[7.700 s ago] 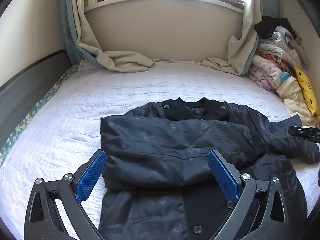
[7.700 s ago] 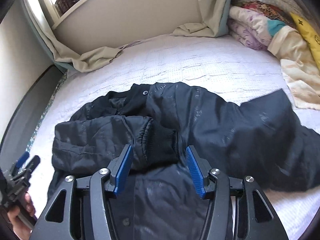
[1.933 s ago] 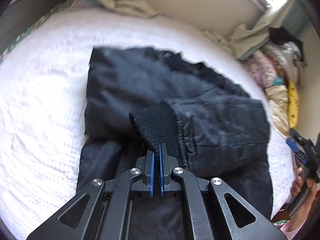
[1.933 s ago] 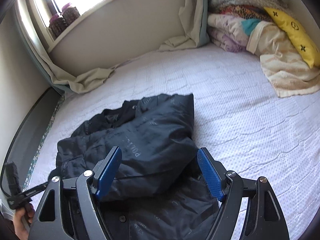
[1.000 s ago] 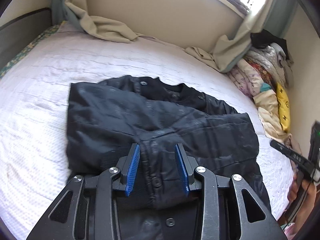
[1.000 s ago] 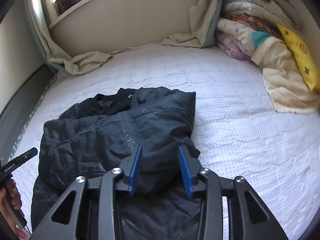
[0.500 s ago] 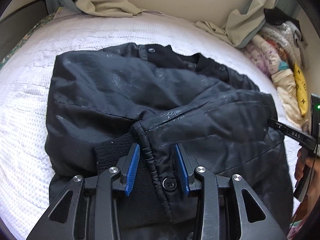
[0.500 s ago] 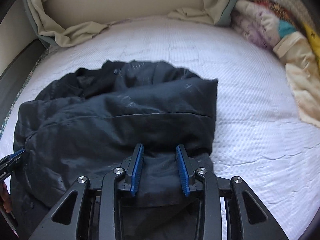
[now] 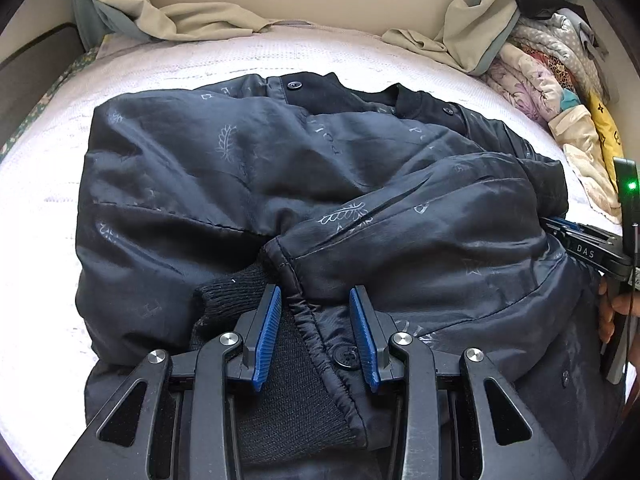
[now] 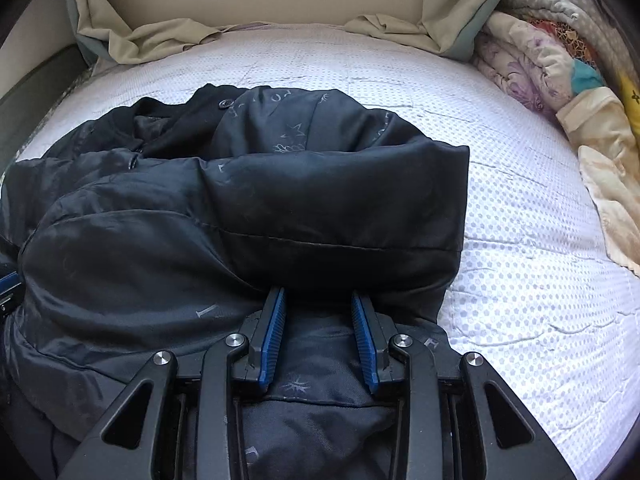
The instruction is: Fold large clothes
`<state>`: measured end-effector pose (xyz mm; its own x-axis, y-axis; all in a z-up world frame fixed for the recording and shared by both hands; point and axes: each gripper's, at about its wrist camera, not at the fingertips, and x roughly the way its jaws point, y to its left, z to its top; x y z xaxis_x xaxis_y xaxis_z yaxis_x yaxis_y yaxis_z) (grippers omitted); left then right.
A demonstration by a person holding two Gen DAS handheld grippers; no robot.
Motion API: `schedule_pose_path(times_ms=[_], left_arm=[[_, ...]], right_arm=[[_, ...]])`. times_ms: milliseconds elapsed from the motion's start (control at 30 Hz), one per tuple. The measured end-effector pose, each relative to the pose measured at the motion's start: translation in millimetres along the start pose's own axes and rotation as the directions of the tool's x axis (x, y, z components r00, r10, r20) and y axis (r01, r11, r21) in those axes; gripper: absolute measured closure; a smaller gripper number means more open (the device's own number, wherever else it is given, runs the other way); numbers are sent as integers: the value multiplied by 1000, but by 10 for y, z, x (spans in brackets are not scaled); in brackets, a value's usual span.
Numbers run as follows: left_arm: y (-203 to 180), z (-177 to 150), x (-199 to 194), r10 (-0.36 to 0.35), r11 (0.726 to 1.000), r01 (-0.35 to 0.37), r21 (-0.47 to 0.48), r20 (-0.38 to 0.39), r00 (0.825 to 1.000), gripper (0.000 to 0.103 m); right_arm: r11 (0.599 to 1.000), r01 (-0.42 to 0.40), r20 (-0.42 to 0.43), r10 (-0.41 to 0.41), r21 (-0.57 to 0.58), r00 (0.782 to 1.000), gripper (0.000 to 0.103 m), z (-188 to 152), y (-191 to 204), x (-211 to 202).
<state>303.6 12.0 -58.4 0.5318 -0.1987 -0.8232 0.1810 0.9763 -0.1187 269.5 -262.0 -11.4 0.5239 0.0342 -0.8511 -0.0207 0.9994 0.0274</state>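
Observation:
A dark navy jacket (image 9: 280, 168) lies on the white bedspread (image 9: 48, 168), collar far, both sleeves folded across its chest. My left gripper (image 9: 315, 300) stands low over the near middle, jaws partly apart and open. The sleeve's gathered edge and a button (image 9: 347, 357) lie between the pads, and the knit cuff (image 9: 228, 296) sits just to the left. In the right wrist view the jacket (image 10: 280, 200) fills the left half. My right gripper (image 10: 318, 296) is open at the folded sleeve's lower edge, with flat fabric beneath and no pinch.
Beige curtains (image 9: 192, 20) pool along the far wall. A pile of folded bedding (image 9: 560, 80) with a yellow pillow (image 9: 606, 124) lines the right side. A dark bed frame (image 9: 28, 68) runs along the left. Bare bedspread (image 10: 540, 260) lies right of the jacket.
Both grippers have sunk toward the jacket, which now fills more of each view. The gaps between the jaws look the same. The jacket has not moved over the last second.

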Motion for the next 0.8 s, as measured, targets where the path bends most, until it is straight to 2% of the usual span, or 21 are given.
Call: schedule_pose_path(times_ms=[133,433,500,567,700,800], left_arm=[[37,14,51,-21,1000,21,-9,6,1000,62],[-72,19,-46,40,999,-41,25,20,999,61],[-79,48,-112,35,999,-35,22,10,999,56],[-92,81,-223,22,1000,-22,5,13,1000,46],[-231,92,-509,29,999,-31,26,79,996,36],[-405,38,-594,4,996,-11,84,92,996,31]], right_arm=[[1000,-9,17,9,8,1000,74,-10,-13,33],[999,-16,11,15,50,1000,72,37,-51,-179],[999,-23,28,22,49,999,66,93,-44,-326],[998,-39,80,35,55,996,61,123,-44,-553],[996,-83,142,78,30,987,61,94,26,-896],[986,-169,123,166,12,978,61,-2,143,-1019]])
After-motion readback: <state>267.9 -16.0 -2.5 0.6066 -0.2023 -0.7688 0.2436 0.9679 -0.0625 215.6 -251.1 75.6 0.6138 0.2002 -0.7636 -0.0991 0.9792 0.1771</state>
